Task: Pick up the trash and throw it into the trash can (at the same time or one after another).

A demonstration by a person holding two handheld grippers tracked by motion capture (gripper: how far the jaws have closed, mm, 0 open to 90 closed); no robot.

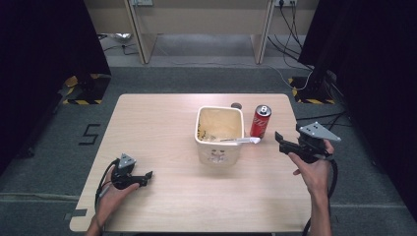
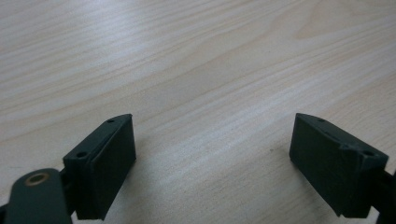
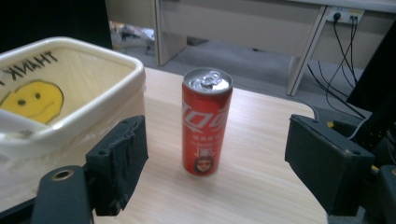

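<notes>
Now | right gripper (image 3: 215, 168) jaws wide, empty | red can (image 3: 206, 120) ahead, untouched

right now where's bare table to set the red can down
The light wooden table is bare all along the left, from the square cream bin to the left gripper, and across the front edge. It is crowded on the right, where the slim red can stands beside the bin.

Can (image 1: 260, 121) stands just right of bin (image 1: 220, 147), mid-table (image 1: 162, 123).
</notes>
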